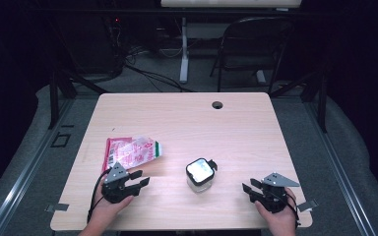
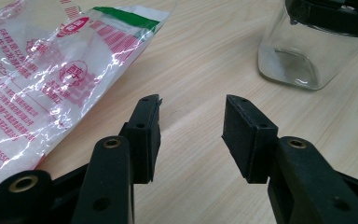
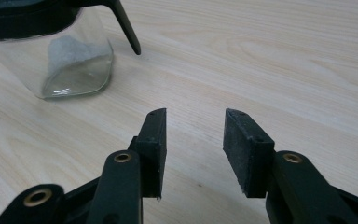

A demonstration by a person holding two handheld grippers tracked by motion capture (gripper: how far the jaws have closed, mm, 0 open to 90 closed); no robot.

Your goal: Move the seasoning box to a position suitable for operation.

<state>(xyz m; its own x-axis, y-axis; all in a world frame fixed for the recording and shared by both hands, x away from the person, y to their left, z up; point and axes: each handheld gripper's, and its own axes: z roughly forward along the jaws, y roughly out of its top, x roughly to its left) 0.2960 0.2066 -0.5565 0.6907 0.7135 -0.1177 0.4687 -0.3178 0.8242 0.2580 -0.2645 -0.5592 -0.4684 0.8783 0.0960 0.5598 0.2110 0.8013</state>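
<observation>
Nearest the camera, the person's two hands rest at the near edge of the worktop (image 1: 177,113), each carrying a gripper with its fingers spread apart and nothing between them: the left gripper (image 1: 137,180) at the left, the right gripper (image 1: 250,189) at the right. Between them, a little farther in, stands the glass jar (image 1: 200,174), square-sided, upright, with a black clip lid closed on top and a small heap of white powder at its bottom. In the left gripper view the jar (image 2: 307,46) lies ahead and to the right of the fingers (image 2: 144,135); in the right gripper view the jar (image 3: 51,51) lies ahead and to the left of the fingers (image 3: 247,149), its black latch lever hanging down toward the wood. Both grippers sit near it, the left perhaps slightly nearer, neither touching. The plastic packet (image 1: 130,152), red and white print with a green strip, lies flat just beyond the left gripper, its long axis running left to right across the worktop, its near edge just beside the left fingers in the left gripper view (image 2: 51,79). Bare wood lies between each gripper and the jar, so nothing blocks either approach. Likely the left takes the packet while the right steadies the jar.
</observation>
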